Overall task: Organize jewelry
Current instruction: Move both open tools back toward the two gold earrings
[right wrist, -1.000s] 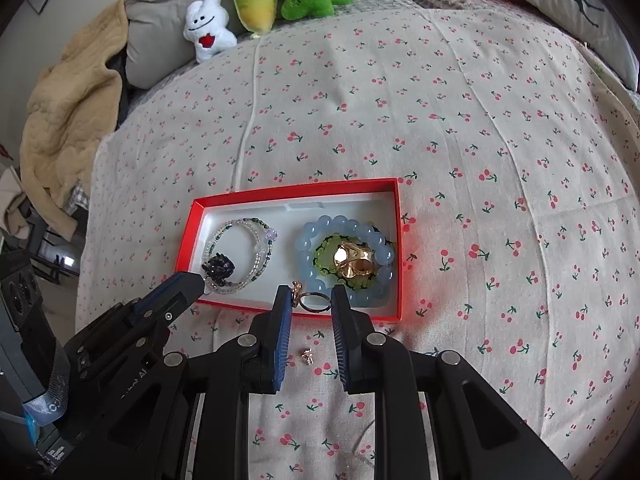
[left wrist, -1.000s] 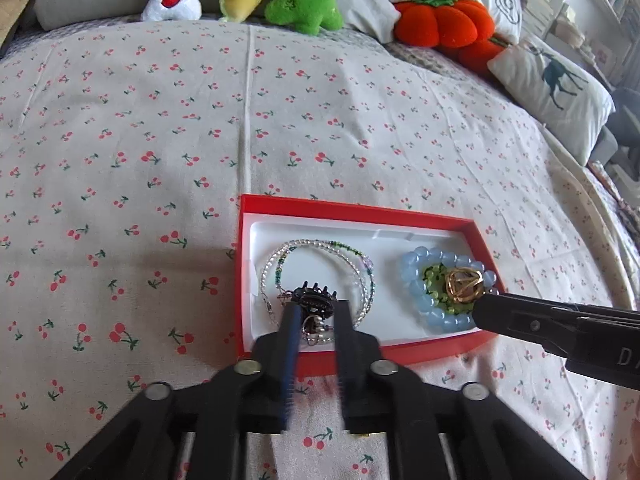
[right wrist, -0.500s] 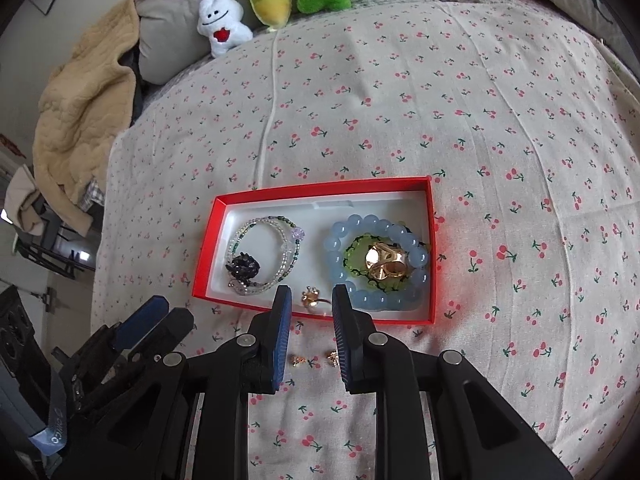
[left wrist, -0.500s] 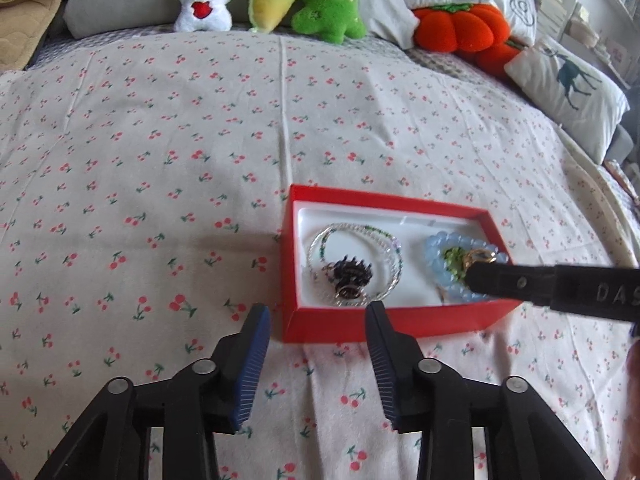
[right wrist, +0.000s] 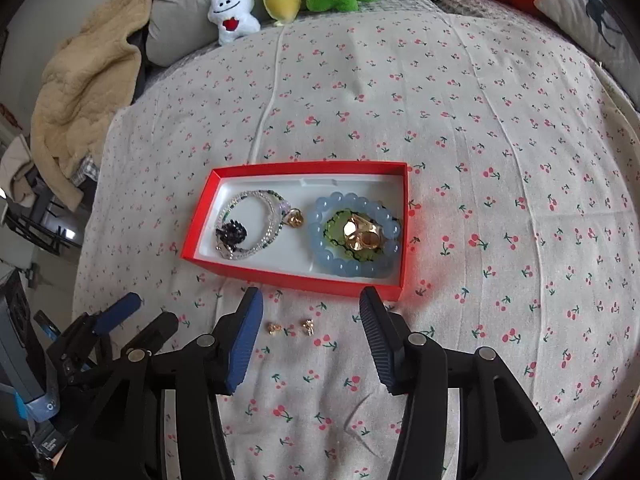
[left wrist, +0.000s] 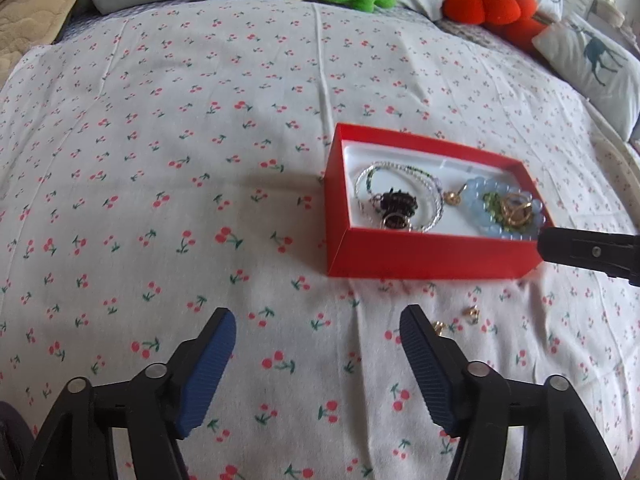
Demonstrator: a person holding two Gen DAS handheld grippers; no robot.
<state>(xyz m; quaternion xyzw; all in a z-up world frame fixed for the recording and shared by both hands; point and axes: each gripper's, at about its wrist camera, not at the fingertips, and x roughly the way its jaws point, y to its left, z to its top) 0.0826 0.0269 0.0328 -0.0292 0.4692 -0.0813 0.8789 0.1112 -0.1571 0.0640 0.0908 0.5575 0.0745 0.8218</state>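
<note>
Since a second ago, both sets of jaws pulled back from the red box (right wrist: 296, 280) and spread wide, holding nothing. Right gripper (right wrist: 310, 308) over two small gold earrings (right wrist: 291, 326) on the cherry-print bedspread (right wrist: 480, 128), just in front of the box. Left gripper (left wrist: 318, 330) further left. Inside the box: beaded bracelet (right wrist: 256, 220), black piece (right wrist: 231, 234), gold ring (right wrist: 296, 218), blue bead bracelet (right wrist: 352, 268).

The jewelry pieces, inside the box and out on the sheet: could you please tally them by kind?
Bracelets: 3, clear beaded, blue beaded, green beaded, all in the red box.
Rings: 2, black, small gold.
Large gold piece: 1.
Small gold earrings on the sheet: 2.
Total: 8.
</note>
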